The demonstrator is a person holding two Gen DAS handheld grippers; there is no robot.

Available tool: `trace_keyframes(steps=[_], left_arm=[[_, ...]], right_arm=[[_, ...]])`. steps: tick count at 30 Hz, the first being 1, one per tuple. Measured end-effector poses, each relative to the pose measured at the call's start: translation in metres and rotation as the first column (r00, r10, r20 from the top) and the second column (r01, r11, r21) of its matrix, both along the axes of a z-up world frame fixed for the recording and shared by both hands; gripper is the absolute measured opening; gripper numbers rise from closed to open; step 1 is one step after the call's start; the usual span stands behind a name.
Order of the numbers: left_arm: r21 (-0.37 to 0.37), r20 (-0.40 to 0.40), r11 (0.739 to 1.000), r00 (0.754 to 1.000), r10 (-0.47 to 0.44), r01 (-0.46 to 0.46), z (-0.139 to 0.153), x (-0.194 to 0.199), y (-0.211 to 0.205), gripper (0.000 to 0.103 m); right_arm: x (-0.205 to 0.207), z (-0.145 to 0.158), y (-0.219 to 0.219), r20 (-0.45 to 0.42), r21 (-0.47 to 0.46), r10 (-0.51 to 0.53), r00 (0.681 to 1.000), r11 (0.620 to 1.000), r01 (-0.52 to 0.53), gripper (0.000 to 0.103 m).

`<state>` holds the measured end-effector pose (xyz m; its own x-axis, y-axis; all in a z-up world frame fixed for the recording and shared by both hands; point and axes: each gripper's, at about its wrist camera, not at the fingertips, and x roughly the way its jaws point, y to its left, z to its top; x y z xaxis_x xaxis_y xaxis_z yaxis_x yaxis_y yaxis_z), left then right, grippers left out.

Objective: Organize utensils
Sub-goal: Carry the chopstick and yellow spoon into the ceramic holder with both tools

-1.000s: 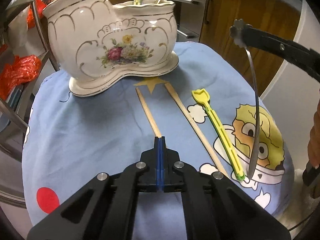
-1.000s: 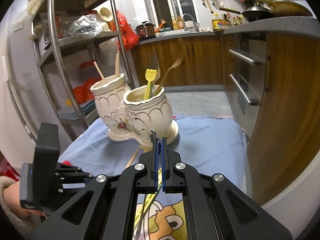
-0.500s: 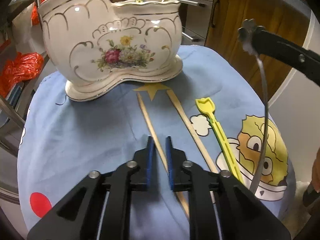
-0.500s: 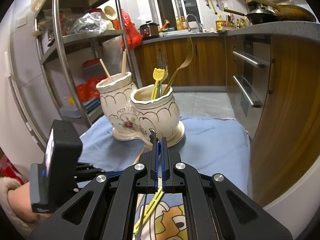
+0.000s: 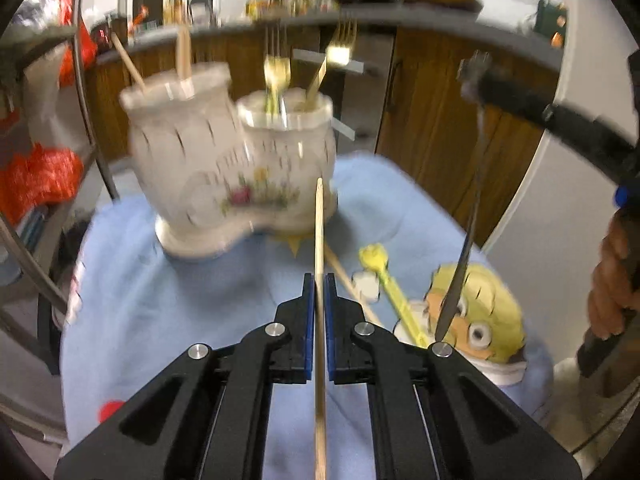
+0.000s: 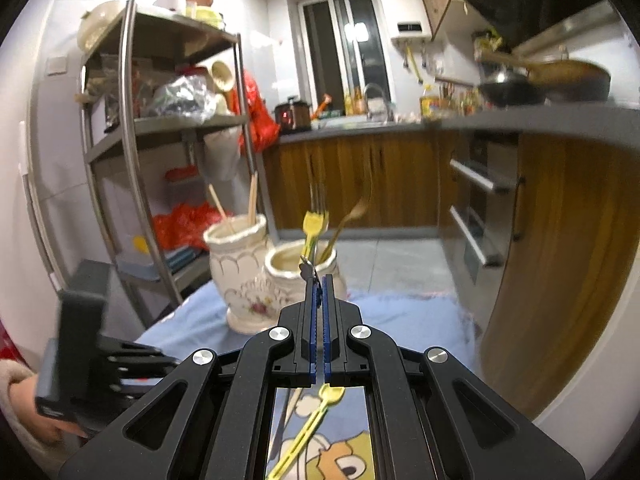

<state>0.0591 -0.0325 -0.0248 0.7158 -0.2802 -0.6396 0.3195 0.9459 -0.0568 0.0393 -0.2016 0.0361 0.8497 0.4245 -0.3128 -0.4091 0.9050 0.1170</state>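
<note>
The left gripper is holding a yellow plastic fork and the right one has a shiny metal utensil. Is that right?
Not quite. The left gripper holds a thin wooden chopstick, as the left wrist view shows; the yellow plastic fork lies on the blue cartoon cloth. The right gripper does hold the shiny metal utensil.

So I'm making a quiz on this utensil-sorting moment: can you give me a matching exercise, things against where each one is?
Things:
1. wooden chopstick
2. metal utensil
3. yellow plastic fork
4. gold fork

Places:
A. lying on the blue cloth
B. standing in the ceramic holder
C. between the left gripper's fingers
D. hanging from the right gripper

Pairs: 1-C, 2-D, 3-A, 4-B
</note>
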Motion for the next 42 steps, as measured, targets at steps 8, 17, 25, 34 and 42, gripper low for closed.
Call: trace_keyframes(steps=[8, 17, 25, 34, 42], left_arm=[[-0.121, 0.362, 0.992, 0.928, 0.084, -0.043, 0.072, -0.003, 0.041, 0.004], [-0.279, 0.442, 0.955, 0.869, 0.221, -0.101, 0.12, 0.07, 0.083, 0.004], [-0.226, 0.517, 0.961, 0.817, 0.256, -0.159, 0.118, 0.114, 0.069, 0.004], [-0.155, 0.566, 0.971, 0.789, 0.24, -0.184, 0.09, 0.115, 0.052, 0.004], [-0.146, 0.546, 0.974, 0.807, 0.224, -0.171, 0.079, 0.075, 0.066, 0.004]], right_arm=[[0.016, 0.033, 0.005, 0.087, 0.027, -0.064, 0.994, 0.998, 0.062, 0.003], [0.07, 0.053, 0.022, 0.15, 0.088, -0.108, 0.983, 0.992, 0.095, 0.003], [0.106, 0.049, 0.02, 0.209, 0.175, -0.214, 0.954, 0.968, 0.178, 0.003], [0.117, 0.021, 0.043, 0.21, 0.076, -0.156, 0.965, 0.987, 0.143, 0.003], [0.113, 0.006, 0.041, 0.136, 0.027, -0.125, 0.983, 0.992, 0.122, 0.003]])
